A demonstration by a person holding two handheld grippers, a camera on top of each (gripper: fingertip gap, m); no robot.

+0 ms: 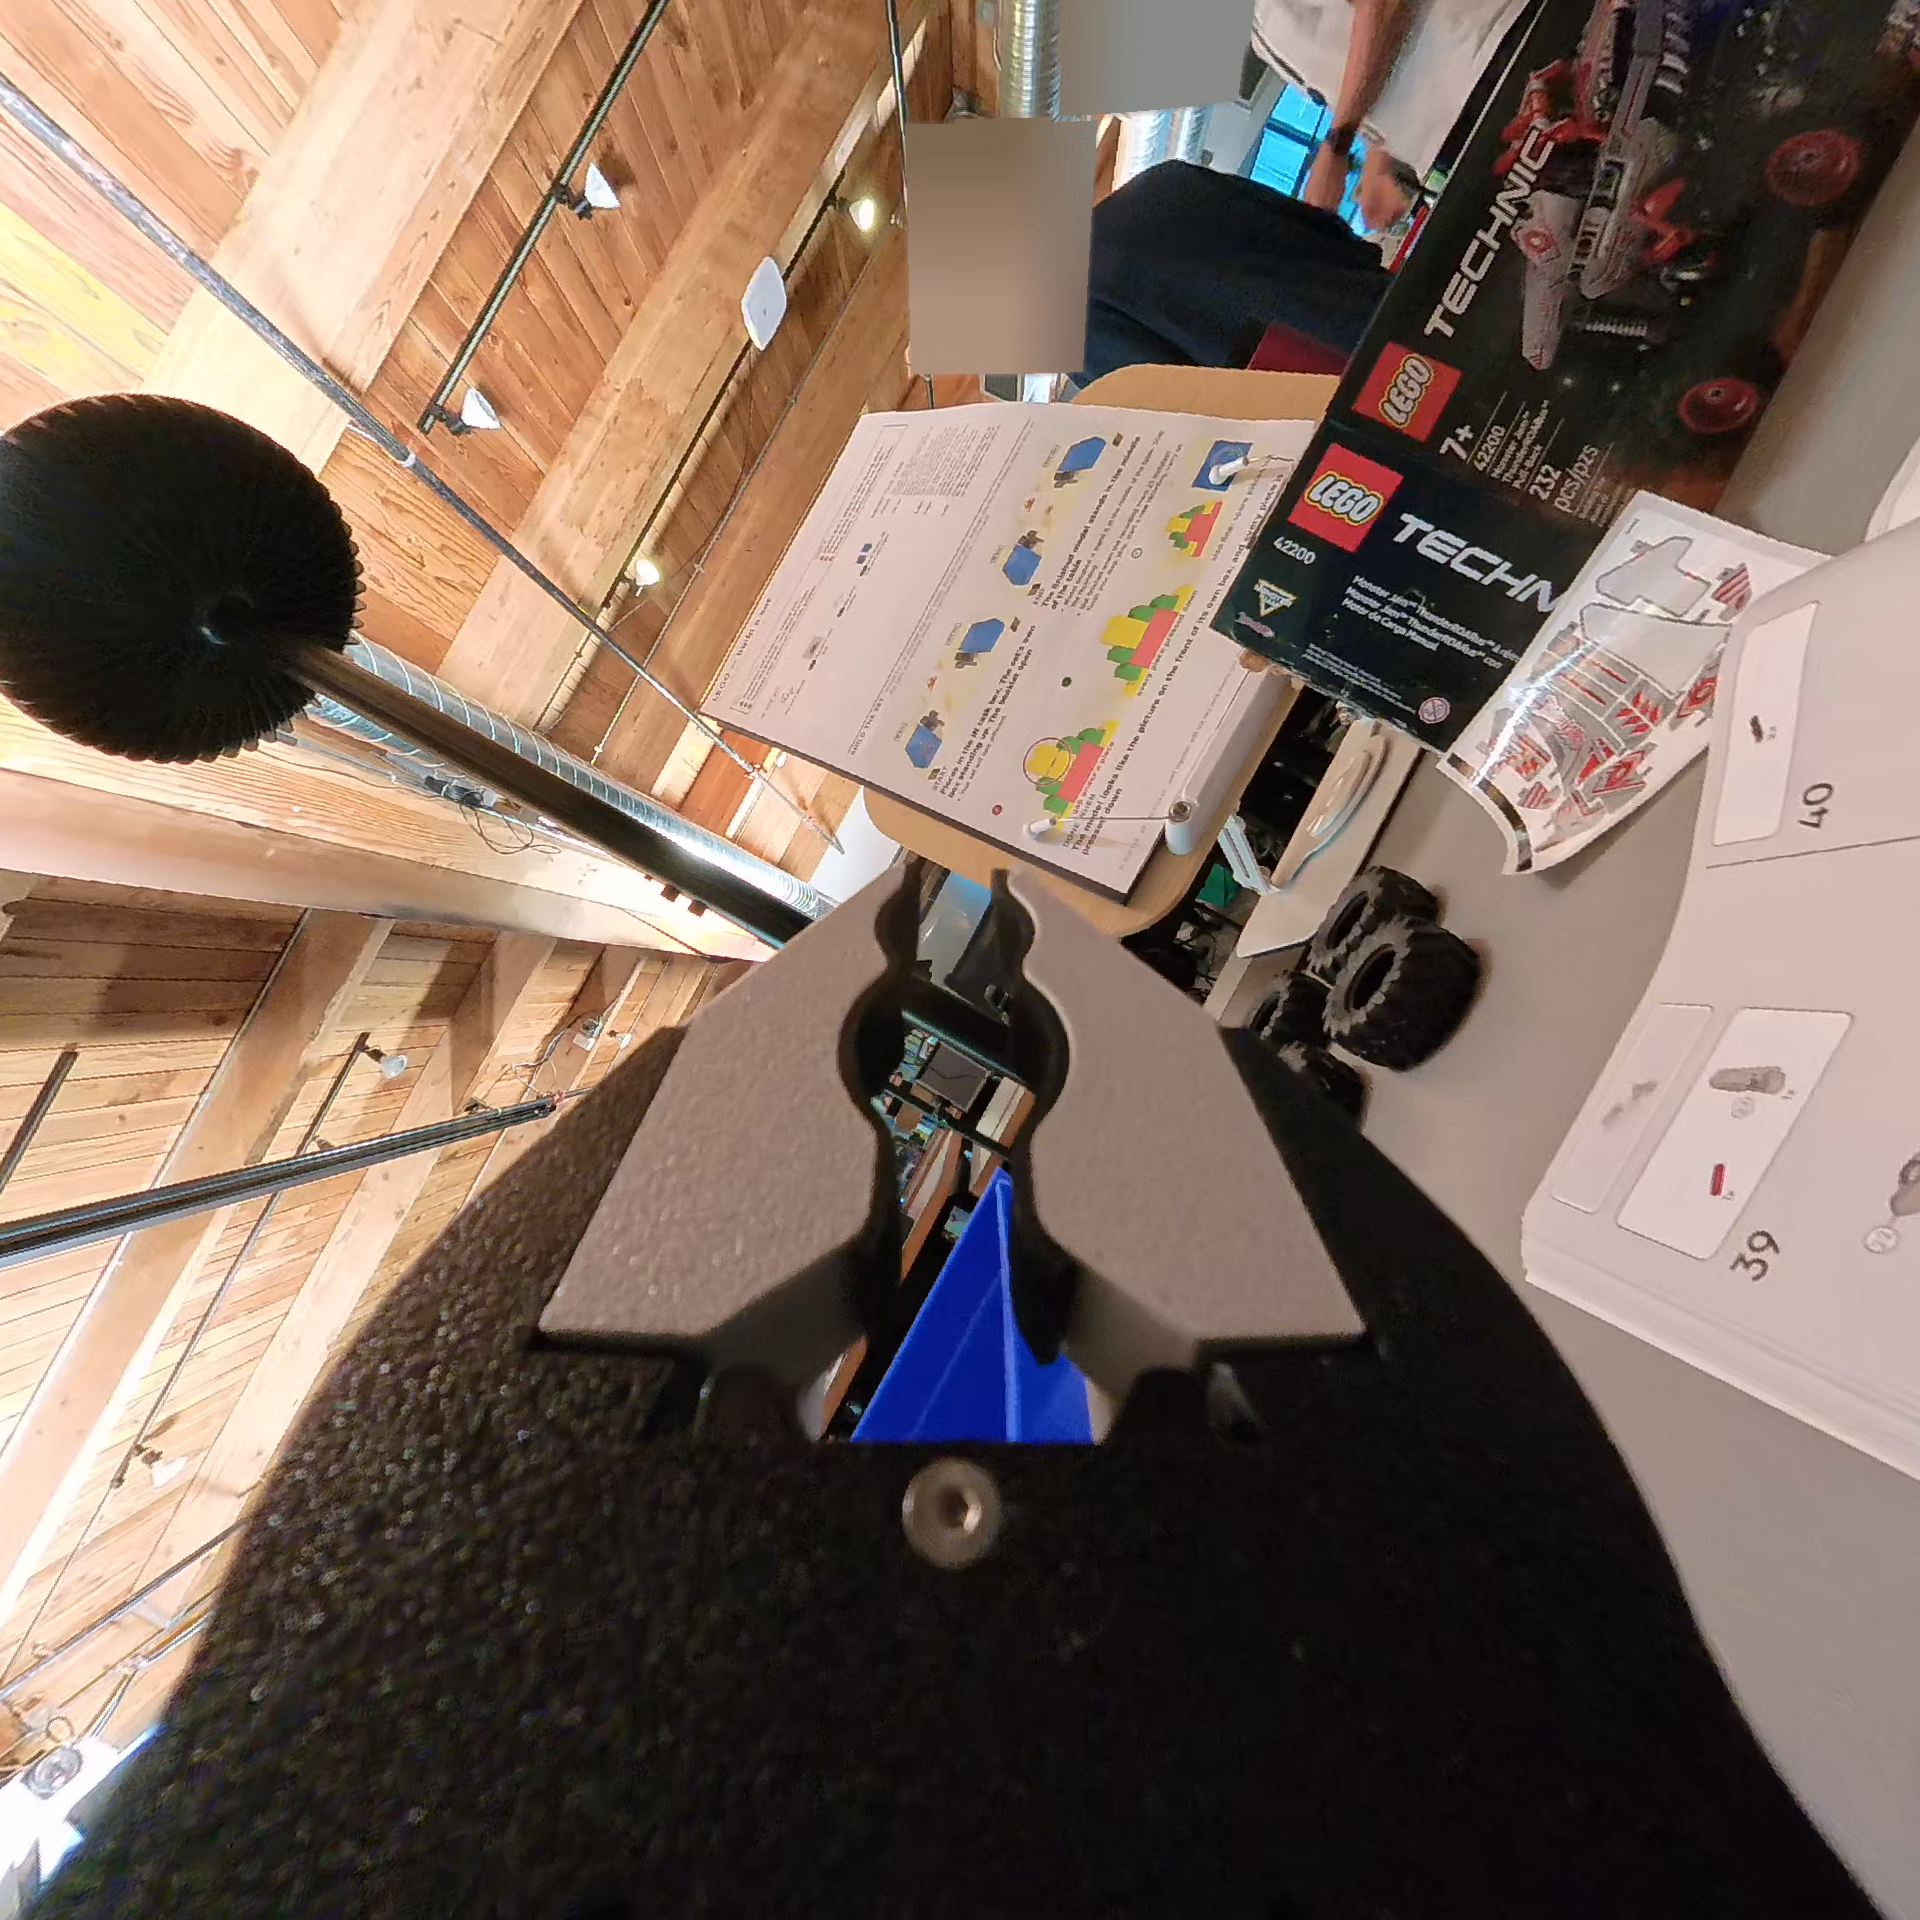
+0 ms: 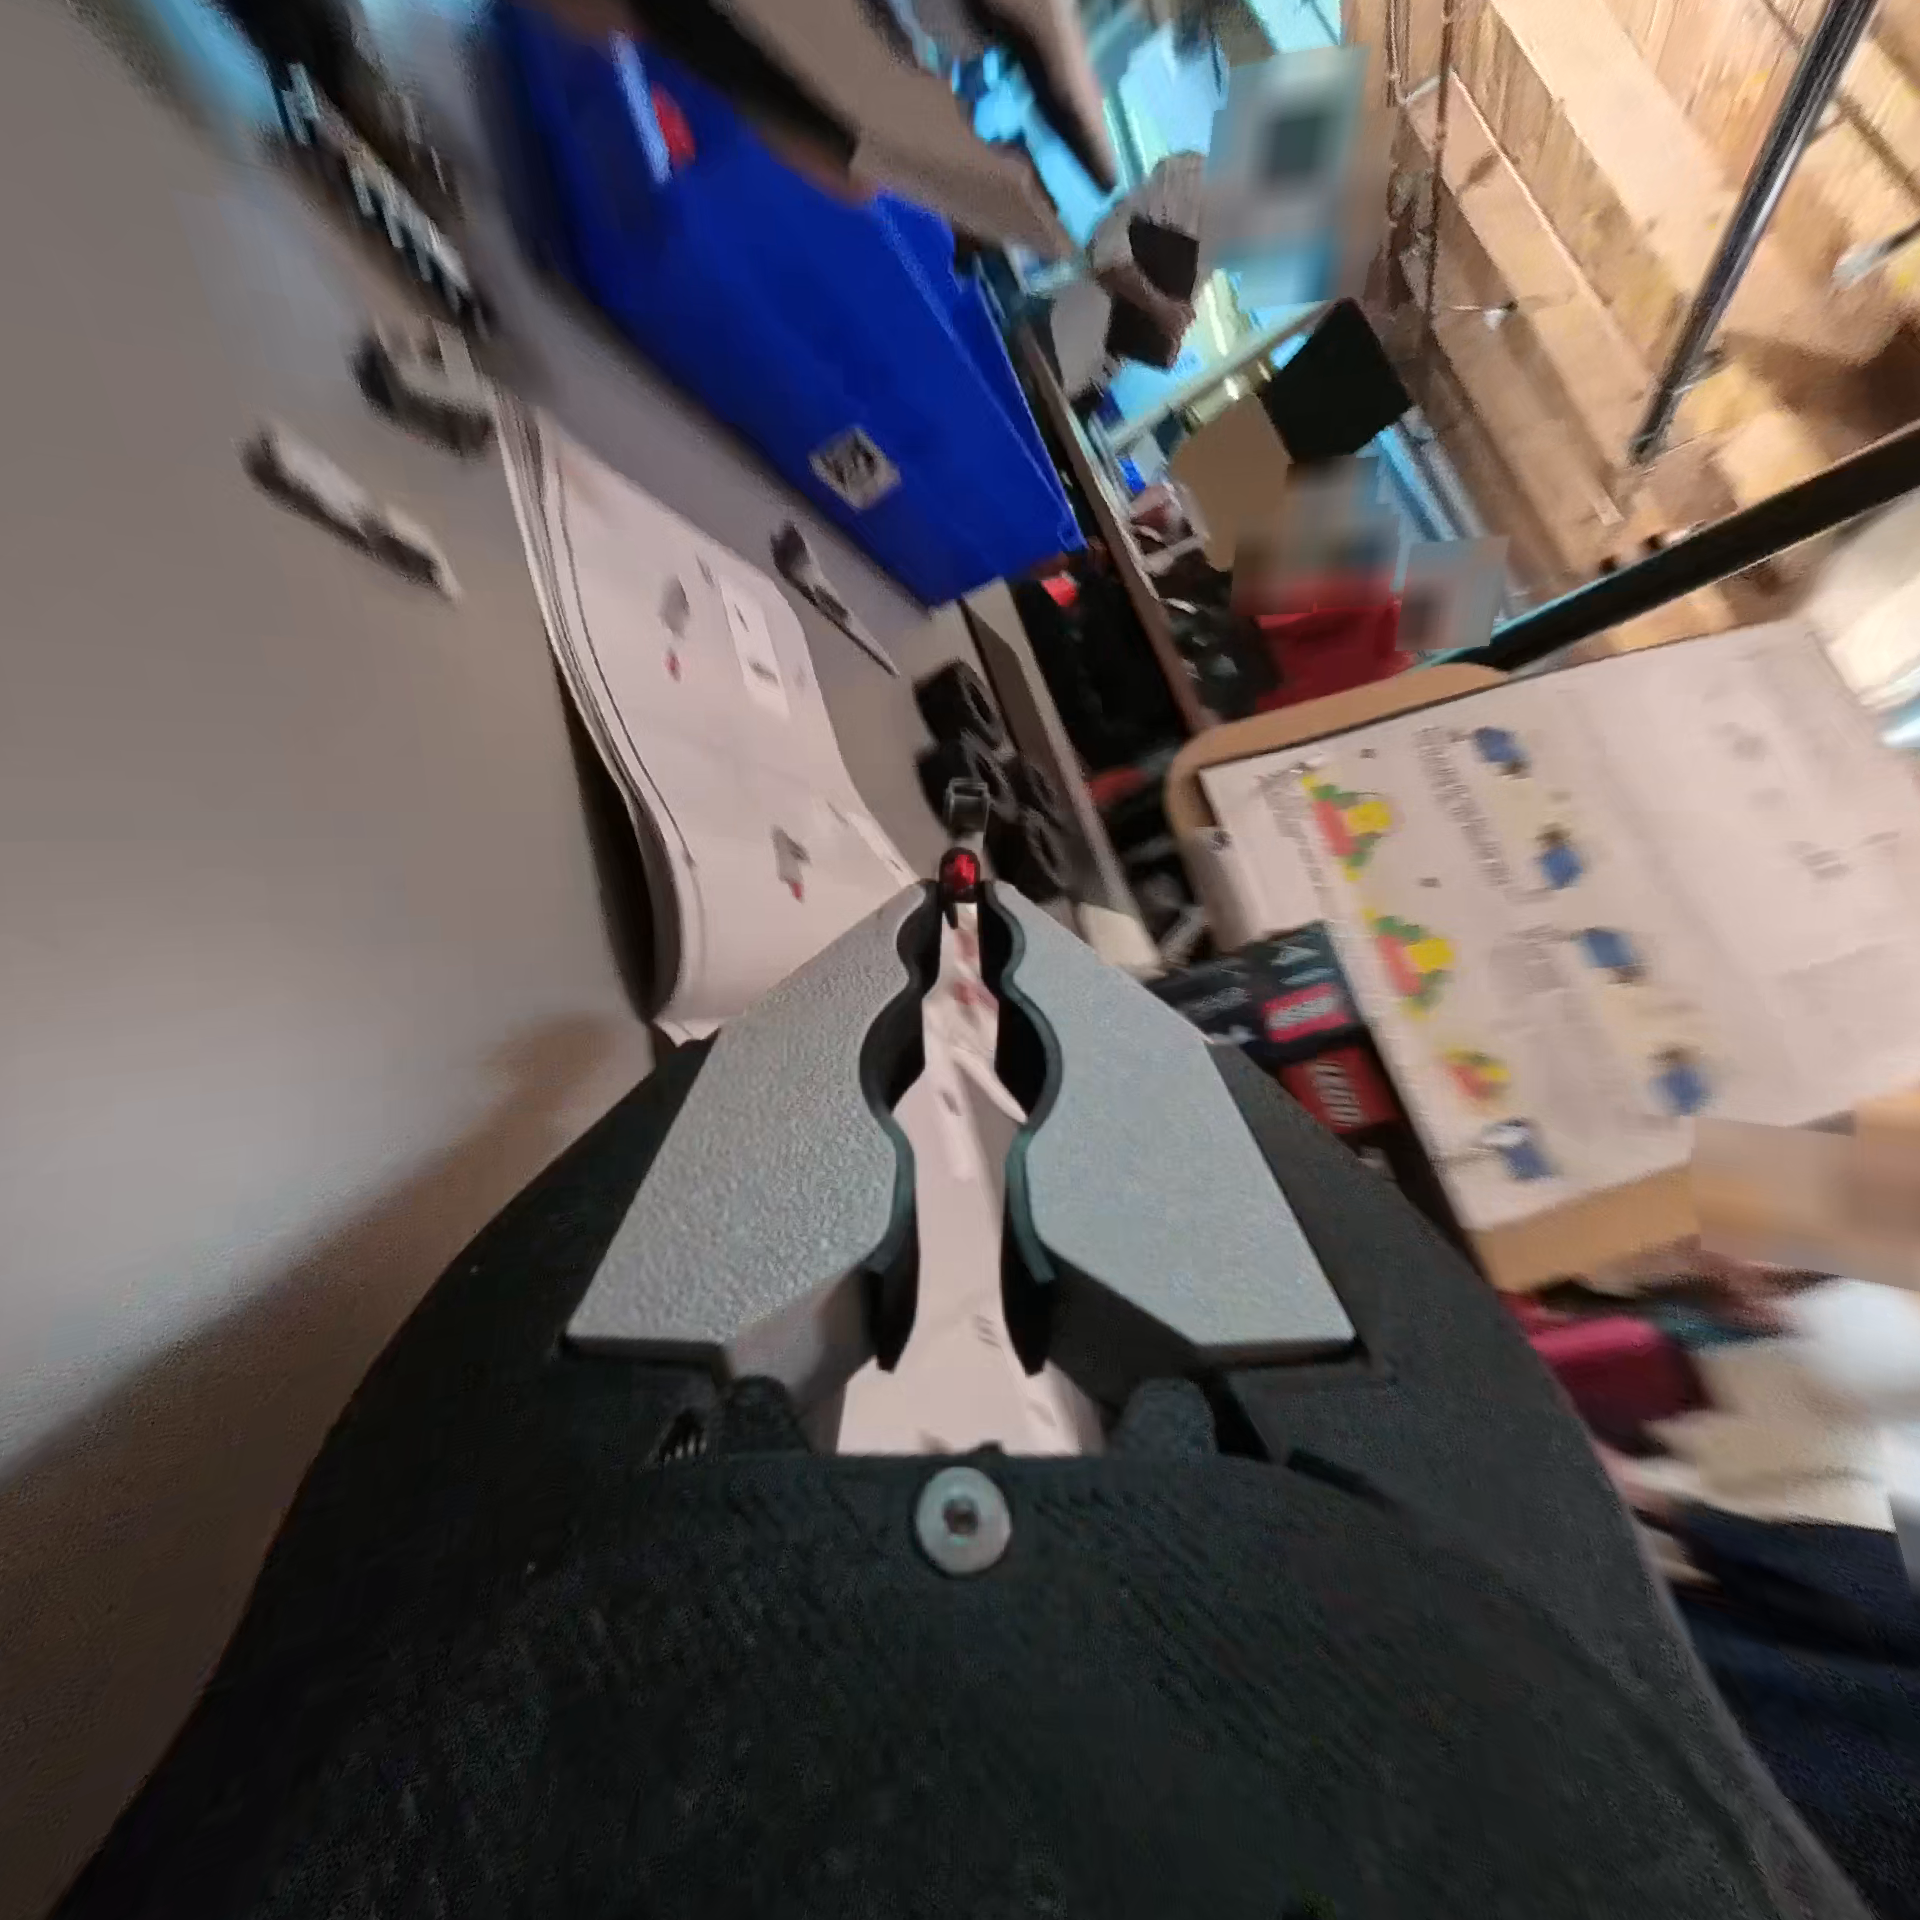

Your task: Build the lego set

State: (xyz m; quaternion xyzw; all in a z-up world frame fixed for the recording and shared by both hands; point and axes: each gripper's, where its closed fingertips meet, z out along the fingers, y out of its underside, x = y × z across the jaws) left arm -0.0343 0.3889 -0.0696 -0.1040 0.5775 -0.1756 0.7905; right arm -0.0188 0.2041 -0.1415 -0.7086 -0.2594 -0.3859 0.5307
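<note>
Lego pieces are scattered in your two views: the tyres [image 1: 1382, 977] sit on the counter [image 1: 1621, 935] beyond the open instruction booklet [image 1: 1745, 1174], with the set's box [image 1: 1538, 364] and a sticker sheet [image 1: 1590, 696] farther back, while your right gripper [image 2: 961, 899] pinches a small red piece [image 2: 958, 868] with a thin black part [image 2: 966, 802] standing out of it, held in the air above the booklet's far edge. The fingers there are closed on only the very tips, so the hold looks slight. Your left gripper [image 1: 954, 883] points up and away from the counter, its fingers a narrow gap apart with nothing between them, and a blue bin [image 1: 977, 1340] shows through the gap lower down. The right wrist view is smeared with motion blur, so I judge that a fast swing could twist the red piece in the tips or flick it out, and a small part dropped among the booklet pages or off the counter edge would be hard to find. Your left gripper cannot steady anything while aimed at the ceiling; bring it down before you try to mate the piece.
</note>
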